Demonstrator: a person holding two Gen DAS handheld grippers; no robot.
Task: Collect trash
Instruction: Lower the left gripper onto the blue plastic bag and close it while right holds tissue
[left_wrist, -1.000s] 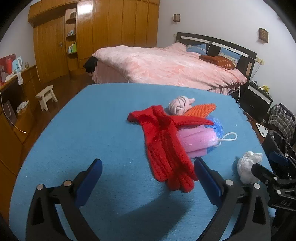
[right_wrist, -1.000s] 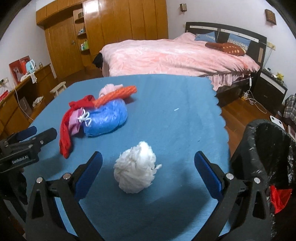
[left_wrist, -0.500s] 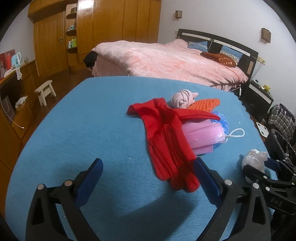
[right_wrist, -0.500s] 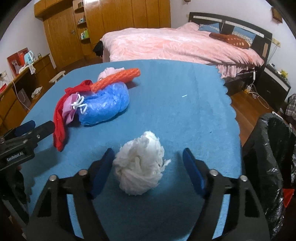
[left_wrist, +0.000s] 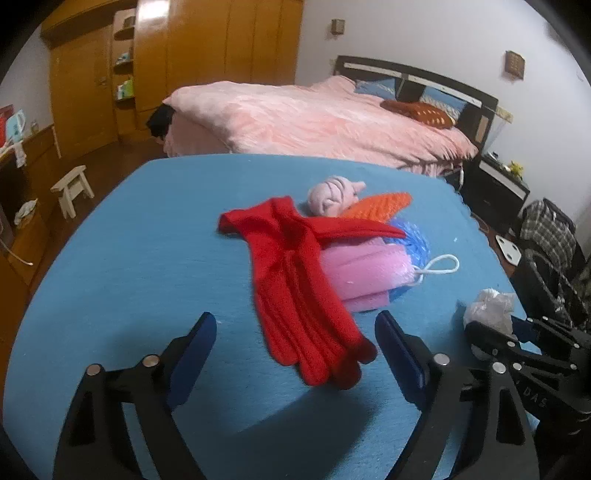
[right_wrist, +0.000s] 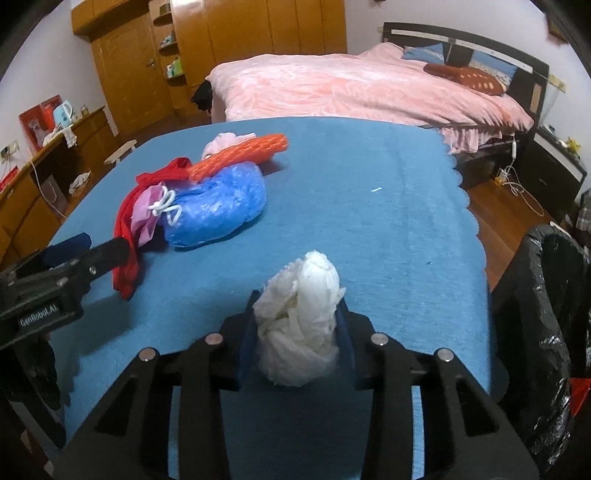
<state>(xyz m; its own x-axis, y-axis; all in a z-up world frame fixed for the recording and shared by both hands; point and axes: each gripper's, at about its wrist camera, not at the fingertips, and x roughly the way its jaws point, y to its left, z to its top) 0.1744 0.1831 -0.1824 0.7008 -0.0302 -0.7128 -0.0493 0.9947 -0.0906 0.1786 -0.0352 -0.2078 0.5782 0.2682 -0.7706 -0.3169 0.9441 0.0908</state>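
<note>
A crumpled white tissue wad (right_wrist: 299, 332) sits near the front of the blue table (right_wrist: 388, 221). My right gripper (right_wrist: 298, 301) is closing on it, both blue pads pressed into its sides; the wad (left_wrist: 491, 306) also shows in the left wrist view. A red glove (left_wrist: 295, 295) lies stretched toward my left gripper (left_wrist: 295, 321). Its jaws are closing but still stand wide, with the glove's fingertips between them and neither pad touching. A bin lined with a black bag (right_wrist: 546, 314) stands off the table's right edge.
Behind the glove lie a pink sponge (left_wrist: 362, 273), a blue plastic bag (right_wrist: 218, 206), an orange knit piece (left_wrist: 380, 205) and a pink fabric ball (left_wrist: 330, 194). A pink bed (left_wrist: 314, 118) and wooden wardrobes fill the background.
My right gripper's jaws came together from wide open until they pressed on the white wad. The left jaws narrowed slightly around the glove's fingertips.
</note>
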